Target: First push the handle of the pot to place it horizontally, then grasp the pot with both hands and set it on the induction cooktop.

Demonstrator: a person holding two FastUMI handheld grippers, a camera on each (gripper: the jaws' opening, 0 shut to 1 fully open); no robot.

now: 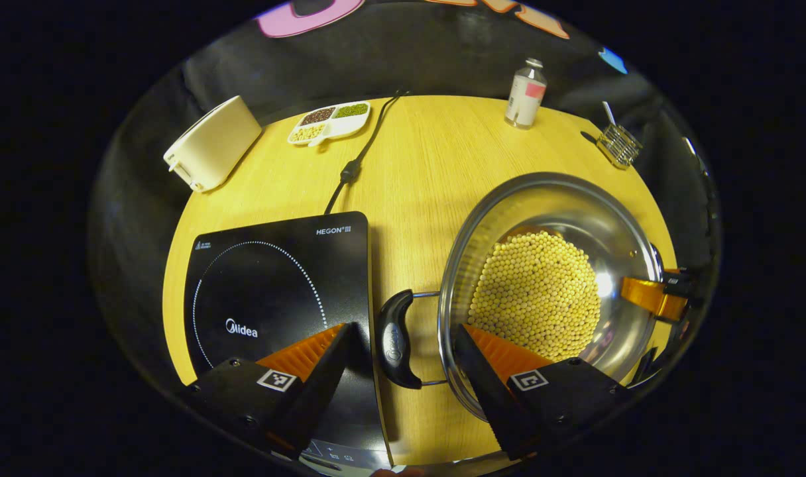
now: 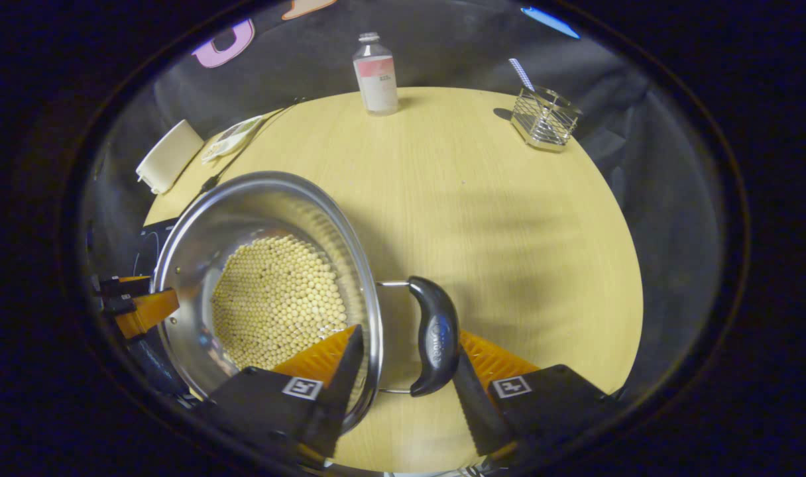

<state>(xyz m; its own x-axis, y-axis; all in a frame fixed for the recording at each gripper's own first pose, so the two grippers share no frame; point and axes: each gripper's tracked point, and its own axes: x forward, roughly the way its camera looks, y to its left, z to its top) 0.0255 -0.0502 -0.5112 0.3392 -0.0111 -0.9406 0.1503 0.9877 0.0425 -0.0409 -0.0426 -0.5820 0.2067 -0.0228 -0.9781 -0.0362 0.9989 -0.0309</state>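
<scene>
The shiny round steel pot (image 1: 552, 285) full of small yellow beans (image 1: 535, 295) sits on the worktop (image 1: 423, 172) near its front edge, just beside the flat black induction cooktop (image 1: 277, 291), and both of its curved black handles (image 1: 396, 338) lie level, so I think it is ready to be lifted. The left hand-held gripper (image 1: 403, 348) is wide open around one handle, and the right hand-held gripper (image 2: 409, 358) is wide open around the other handle (image 2: 436, 334), one finger on each side, likely to squeeze them together. The left gripper view shows the cooktop's whole top, while the right gripper view gives just a corner of it behind the pot.
</scene>
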